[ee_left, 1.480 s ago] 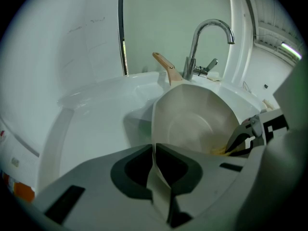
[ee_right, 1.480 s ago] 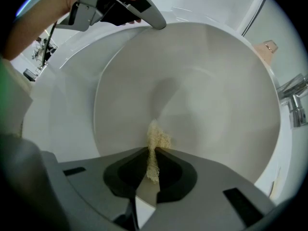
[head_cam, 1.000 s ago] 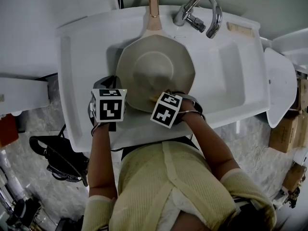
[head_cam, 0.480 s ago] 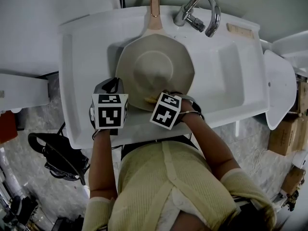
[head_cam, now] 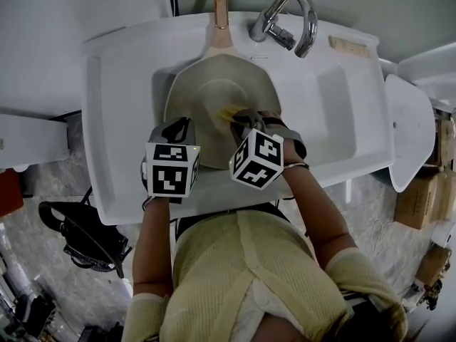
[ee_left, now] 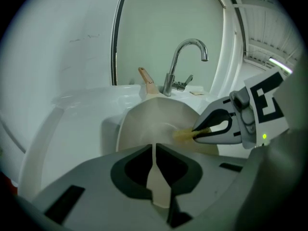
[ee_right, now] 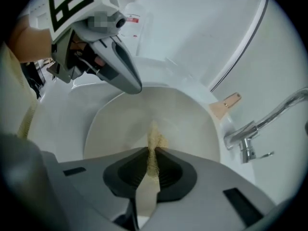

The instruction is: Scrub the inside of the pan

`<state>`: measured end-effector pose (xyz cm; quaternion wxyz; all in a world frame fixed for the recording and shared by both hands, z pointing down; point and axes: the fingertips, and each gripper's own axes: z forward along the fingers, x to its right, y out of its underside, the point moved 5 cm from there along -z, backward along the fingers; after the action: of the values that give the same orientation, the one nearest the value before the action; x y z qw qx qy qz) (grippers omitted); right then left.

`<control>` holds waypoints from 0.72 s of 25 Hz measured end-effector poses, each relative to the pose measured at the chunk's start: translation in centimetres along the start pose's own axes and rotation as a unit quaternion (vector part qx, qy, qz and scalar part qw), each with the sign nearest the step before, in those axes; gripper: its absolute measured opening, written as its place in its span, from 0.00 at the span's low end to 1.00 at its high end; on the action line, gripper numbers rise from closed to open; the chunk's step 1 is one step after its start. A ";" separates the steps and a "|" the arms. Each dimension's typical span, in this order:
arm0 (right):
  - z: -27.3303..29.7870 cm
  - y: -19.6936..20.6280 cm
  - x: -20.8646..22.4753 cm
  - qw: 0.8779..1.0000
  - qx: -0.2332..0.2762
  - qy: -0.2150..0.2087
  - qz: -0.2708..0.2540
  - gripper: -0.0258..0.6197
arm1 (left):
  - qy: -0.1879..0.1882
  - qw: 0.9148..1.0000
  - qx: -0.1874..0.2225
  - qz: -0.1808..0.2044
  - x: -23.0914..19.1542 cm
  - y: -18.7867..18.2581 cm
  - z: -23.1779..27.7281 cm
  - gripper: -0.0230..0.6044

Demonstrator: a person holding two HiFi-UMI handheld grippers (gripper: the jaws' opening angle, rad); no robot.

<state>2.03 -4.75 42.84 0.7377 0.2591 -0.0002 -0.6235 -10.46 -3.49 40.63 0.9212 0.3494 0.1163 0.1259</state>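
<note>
One sink (head_cam: pixel 114 120), one faucet (head_cam: pixel 286 18), one pan (head_cam: pixel 203 90), one sponge (head_cam: pixel 229 112), two grippers (head_cam: pixel 173 128) (head_cam: pixel 243 117)

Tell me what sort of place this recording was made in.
Likely a sink station in a lab or workshop rather than a home kitchen: a white sink with a chrome faucet, a pan lying in its basin, and cardboard boxes on the floor at the right.

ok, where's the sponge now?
Head view, centre: the sponge is pinched in the right gripper, on the floor of the pan in the sink.
</note>
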 end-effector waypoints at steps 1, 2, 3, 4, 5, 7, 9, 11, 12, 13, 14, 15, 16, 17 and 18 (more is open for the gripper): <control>-0.3 -0.1 0.6 1.000 0.005 0.015 -0.007 0.12 | 0.003 1.000 0.000 0.001 0.3 -0.1 0.1 0.16; -0.5 -0.2 1.1 0.999 0.009 0.029 -0.015 0.12 | 0.006 1.000 0.001 0.002 0.5 -0.2 0.3 0.16; -0.7 -0.2 1.5 0.999 0.013 0.043 -0.023 0.12 | 0.008 1.000 0.001 0.003 0.7 -0.2 0.4 0.16; -0.8 -0.3 1.9 0.998 0.016 0.055 -0.032 0.12 | 0.010 1.000 0.002 0.003 0.8 -0.3 0.6 0.16; -1.0 -0.4 2.3 0.997 0.021 0.066 -0.041 0.12 | 0.013 1.000 0.002 0.001 1.0 -0.3 0.7 0.16; -1.2 -0.7 2.9 0.994 0.031 0.086 -0.059 0.12 | 0.018 1.000 0.003 -0.004 1.2 -0.5 0.9 0.16; -1.4 -0.9 3.5 0.991 0.039 0.102 -0.076 0.12 | 0.024 1.000 0.003 -0.011 1.4 -0.6 1.2 0.16; -1.4 -1.1 4.1 0.989 0.042 0.111 -0.091 0.12 | 0.029 0.999 0.003 -0.016 1.6 -0.6 1.4 0.16; -1.2 -1.1 4.3 0.988 0.042 0.114 -0.100 0.12 | 0.030 0.999 0.003 -0.018 1.7 -0.6 1.5 0.16; -1.1 -1.2 4.5 0.986 0.042 0.117 -0.109 0.12 | 0.031 0.999 0.002 -0.020 1.8 -0.6 1.6 0.16; -0.9 -1.2 4.7 0.985 0.043 0.118 -0.118 0.12 | 0.032 0.999 0.002 -0.021 1.8 -0.7 1.7 0.16; -0.7 -1.3 4.8 0.984 0.044 0.119 -0.124 0.12 | 0.033 0.999 0.001 -0.022 1.8 -0.7 1.8 0.16; -0.5 -1.3 5.0 0.984 0.045 0.119 -0.129 0.12 | 0.033 0.999 0.000 -0.023 1.8 -0.7 1.9 0.16; -0.3 -1.4 5.1 0.983 0.045 0.120 -0.132 0.12 | 0.033 0.999 -0.002 -0.024 1.8 -0.7 2.0 0.16; -0.1 -1.3 5.2 0.982 0.044 0.123 -0.137 0.12 | 0.034 0.999 -0.003 -0.025 1.7 -0.7 2.1 0.16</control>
<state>1.99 -9.59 40.54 0.6275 0.3634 0.0987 -0.6815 -8.08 -4.74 41.49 0.9207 0.3392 0.1554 0.1150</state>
